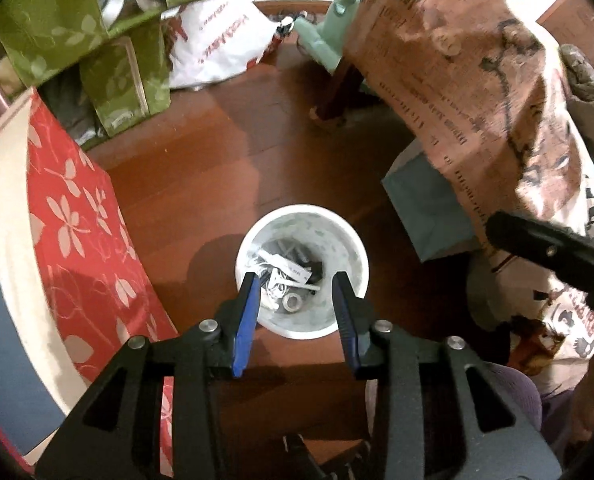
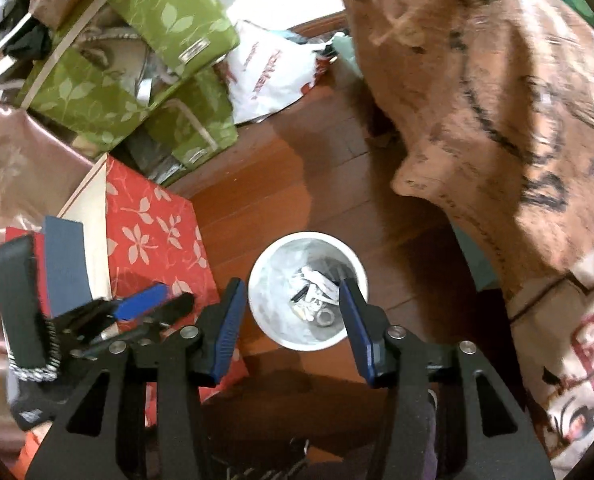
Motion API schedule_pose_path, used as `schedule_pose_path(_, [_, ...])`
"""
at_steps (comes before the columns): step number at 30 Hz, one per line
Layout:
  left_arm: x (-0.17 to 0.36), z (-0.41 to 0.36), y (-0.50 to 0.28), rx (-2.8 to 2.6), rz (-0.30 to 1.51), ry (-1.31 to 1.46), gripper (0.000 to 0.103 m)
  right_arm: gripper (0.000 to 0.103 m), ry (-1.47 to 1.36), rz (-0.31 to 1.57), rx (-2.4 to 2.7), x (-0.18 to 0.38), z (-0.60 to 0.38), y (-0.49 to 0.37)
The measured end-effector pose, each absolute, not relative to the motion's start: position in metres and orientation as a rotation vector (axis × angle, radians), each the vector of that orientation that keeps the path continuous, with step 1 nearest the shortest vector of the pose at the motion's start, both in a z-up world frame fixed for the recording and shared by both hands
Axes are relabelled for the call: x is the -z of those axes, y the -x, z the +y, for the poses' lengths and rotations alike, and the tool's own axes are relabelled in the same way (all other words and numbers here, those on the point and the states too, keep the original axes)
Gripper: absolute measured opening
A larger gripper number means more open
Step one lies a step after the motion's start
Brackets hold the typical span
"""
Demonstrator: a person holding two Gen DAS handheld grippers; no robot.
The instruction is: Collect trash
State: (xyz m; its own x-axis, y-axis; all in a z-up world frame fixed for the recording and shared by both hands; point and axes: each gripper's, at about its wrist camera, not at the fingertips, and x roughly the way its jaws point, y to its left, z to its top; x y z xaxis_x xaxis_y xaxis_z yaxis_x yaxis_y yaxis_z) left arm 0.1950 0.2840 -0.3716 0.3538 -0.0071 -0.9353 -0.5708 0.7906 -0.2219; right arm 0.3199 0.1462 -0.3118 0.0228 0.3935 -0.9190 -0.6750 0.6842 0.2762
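Trash (image 1: 287, 276) in white bin (image 1: 301, 330) on the wooden floor (image 1: 233, 152), mid-floor | red floral box (image 1: 93, 240) close on bin's left, brown printed bag (image 1: 477, 92) overhanging right, bare floor beyond | left tongs (image 1: 295, 276) and right tongs (image 2: 293, 284) above bin mouth, trash below the tips | both partly apart, empty

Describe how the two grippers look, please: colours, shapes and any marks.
Both the left gripper and the right gripper have matte black angular frames with triangular cut-outs and round silver bolts. Each carries two flat blue ribbed fingers on black backings. No cables, sleeves or markings show.
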Motion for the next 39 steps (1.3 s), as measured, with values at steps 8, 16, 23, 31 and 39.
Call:
schedule_pose_path(8, [0.273, 0.258, -0.177, -0.366, 1.003, 0.422, 0.036, 0.045, 0.231, 1.129, -0.8, 0.235, 0.096, -0.3])
schedule_pose_path(16, [0.148, 0.192, -0.138, -0.267, 0.769, 0.257, 0.036, 0.045, 0.178, 0.777, -0.741, 0.107, 0.018, -0.227])
schedule_pose_path(23, [0.06, 0.143, -0.085, -0.184, 0.587, 0.191, 0.036, 0.045, 0.065, 0.576, -0.682, 0.036, -0.037, -0.155])
schedule_pose_path(31, [0.001, 0.097, -0.015, -0.129, 0.423, 0.1, 0.049, 0.055, -0.009, 0.451, -0.548, 0.004, -0.076, -0.096])
schedule_pose_path(39, [-0.013, 0.076, 0.028, -0.113, 0.341, 0.093, 0.097, 0.094, -0.008, 0.378, -0.413, -0.009, -0.093, -0.064])
